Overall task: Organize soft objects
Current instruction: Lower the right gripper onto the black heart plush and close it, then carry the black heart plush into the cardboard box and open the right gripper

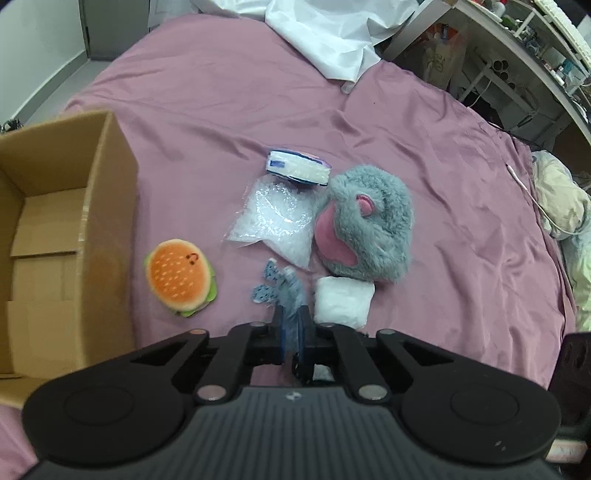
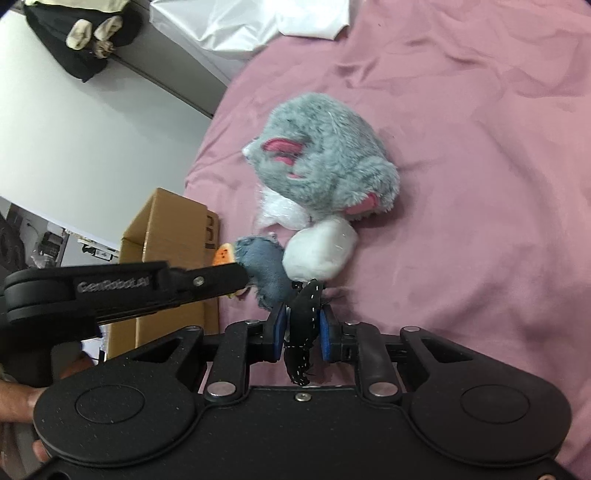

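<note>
My left gripper is shut on a blue-grey denim fabric piece, held just above the pink bedsheet; it also shows in the right wrist view. My right gripper is shut on a black fabric piece with white stitching. A grey and pink plush toy lies ahead. A white soft bundle lies beside it. A burger plush lies next to the open cardboard box, which is empty.
A clear bag of pellets and a blue-edged white pack lie on the pink bed. White plastic sheeting covers the far end. Cluttered shelves stand at the right. The bed's edge and floor are left.
</note>
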`<action>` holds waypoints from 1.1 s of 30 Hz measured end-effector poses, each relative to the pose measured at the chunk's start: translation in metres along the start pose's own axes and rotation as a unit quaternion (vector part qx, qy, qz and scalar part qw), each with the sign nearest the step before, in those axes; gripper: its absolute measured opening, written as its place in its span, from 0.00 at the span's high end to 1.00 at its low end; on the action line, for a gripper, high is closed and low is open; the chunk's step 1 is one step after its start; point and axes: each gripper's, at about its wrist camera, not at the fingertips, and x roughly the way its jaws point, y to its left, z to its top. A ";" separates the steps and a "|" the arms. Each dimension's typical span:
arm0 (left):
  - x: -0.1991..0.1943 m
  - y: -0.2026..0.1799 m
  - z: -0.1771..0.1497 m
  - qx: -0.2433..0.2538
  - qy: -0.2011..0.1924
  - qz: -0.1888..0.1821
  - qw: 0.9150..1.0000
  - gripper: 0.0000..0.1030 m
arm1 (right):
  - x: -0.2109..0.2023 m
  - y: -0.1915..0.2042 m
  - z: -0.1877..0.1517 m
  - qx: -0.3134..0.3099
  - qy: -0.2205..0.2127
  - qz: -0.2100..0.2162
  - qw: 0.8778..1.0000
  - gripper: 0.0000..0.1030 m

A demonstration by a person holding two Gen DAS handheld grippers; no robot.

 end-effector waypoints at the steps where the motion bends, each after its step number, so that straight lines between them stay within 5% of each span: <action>1: -0.005 0.000 -0.001 0.003 -0.002 0.000 1.000 0.96 | -0.002 0.001 -0.001 -0.002 -0.003 0.002 1.000 0.82; 17: -0.084 0.009 0.001 -0.021 -0.082 -0.023 0.996 1.00 | -0.040 0.020 -0.007 -0.053 -0.069 0.049 0.995 0.83; 33: -0.105 0.059 0.001 -0.059 -0.137 -0.020 0.989 1.00 | -0.042 0.042 0.014 -0.098 -0.127 0.048 0.986 0.83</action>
